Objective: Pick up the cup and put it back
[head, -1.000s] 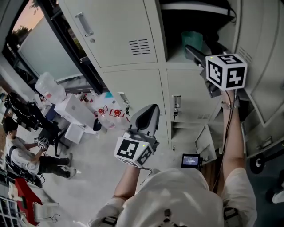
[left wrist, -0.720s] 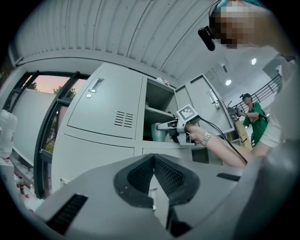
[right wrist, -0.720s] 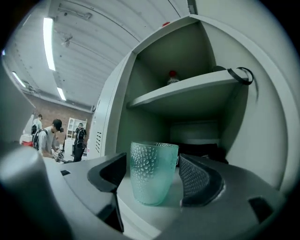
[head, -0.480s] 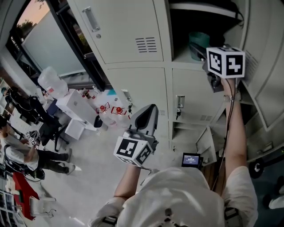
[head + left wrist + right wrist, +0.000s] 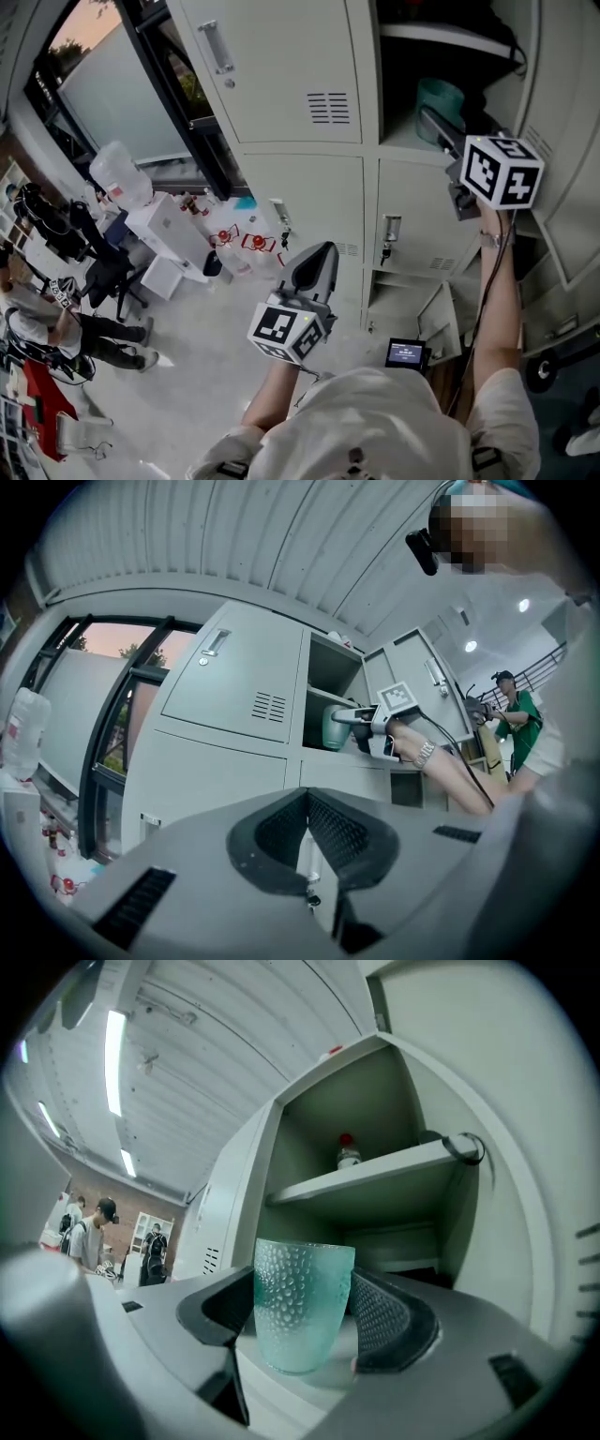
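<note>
Holds the cup (image 5: 302, 1309) in the right gripper (image 5: 429, 120), closed on it from two sides, with the ribbed pads (image 5: 380, 1312) against the dimpled teal wall at about mid height. Holds it upright, mouth to 12 o'clock, probably to avoid tipping and to make the setting down simple. Finds the cup at 1 o'clock in the head view, at the front of the open locker compartment (image 5: 398, 139), with the right arm (image 5: 497, 281) stretched up to reach this height. Cannot tell resting on the compartment floor from hanging just above it. Seems, as a judgement, to be either the start of the lift or the end of the return. Shows, at 12 o'clock above the cup in the right gripper view, an upper shelf (image 5: 375, 1177) with a small bottle (image 5: 349, 1152) on it, well apart from the cup, so needs only a short lift to stay clear of that shelf. Carries nothing in the left gripper (image 5: 307, 810): jaws together, no object between. Holds it low, at 6 o'clock in the head view, pointed toward the closed locker doors (image 5: 281, 66), likely parked there to stay out of the way of the working arm. Calls next for a gentle, steady motion, for fear of slipping on such a smooth-looking wall.
</note>
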Tool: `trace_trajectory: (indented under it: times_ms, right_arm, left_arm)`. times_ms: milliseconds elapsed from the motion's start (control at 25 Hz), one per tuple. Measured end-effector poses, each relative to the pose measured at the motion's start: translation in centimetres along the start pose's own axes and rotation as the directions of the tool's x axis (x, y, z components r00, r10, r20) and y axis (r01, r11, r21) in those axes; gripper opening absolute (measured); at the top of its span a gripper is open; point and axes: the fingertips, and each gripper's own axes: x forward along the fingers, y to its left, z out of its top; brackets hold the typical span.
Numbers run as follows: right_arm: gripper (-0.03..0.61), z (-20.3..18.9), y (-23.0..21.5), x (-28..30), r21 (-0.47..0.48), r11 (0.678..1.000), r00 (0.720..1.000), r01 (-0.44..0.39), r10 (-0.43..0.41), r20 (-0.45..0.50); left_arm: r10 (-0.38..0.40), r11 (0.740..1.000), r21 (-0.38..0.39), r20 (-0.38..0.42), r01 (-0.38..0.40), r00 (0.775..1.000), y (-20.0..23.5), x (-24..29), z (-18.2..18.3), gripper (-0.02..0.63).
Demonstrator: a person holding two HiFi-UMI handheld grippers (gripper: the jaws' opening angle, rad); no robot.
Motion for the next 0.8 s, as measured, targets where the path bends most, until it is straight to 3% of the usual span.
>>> trace_trajectory:
  times_ms: [240, 440, 600, 800]
  right_arm:
    - [0.322, 1.7, 3.0, -4.2, -0.047, 0.999, 0.994, -0.016, 0.021, 0.104]
    - [0.322, 1.4, 7.9, -7.7, -0.053, 0.995, 0.982, -0.090, 0.097, 0.160]
    - [0.322, -2.5, 13.5, -9.2, -0.019, 0.990, 0.980, -0.142, 0.143, 0.139]
    - [0.322, -12.0, 20.0, -10.1, 0.064, 0.992, 0.994, -0.109, 0.107, 0.034]
  left_arm:
    - [-0.027, 1.000, -0.015, 0.002, 0.027, 1.000, 0.1, -2.0, -0.6, 0.006]
    - [-0.009, 0.999, -0.044, -0.008, 0.009, 1.000, 1.9, -5.7, -1.8, 0.006]
    - [0.043, 0.998, -0.045, -0.030, -0.044, 0.999, 4.6, -10.5, -2.1, 0.006]
    - [0.148, 0.984, -0.087, -0.078, -0.155, 0.986, 8.9, -18.8, -3.4, 0.006]
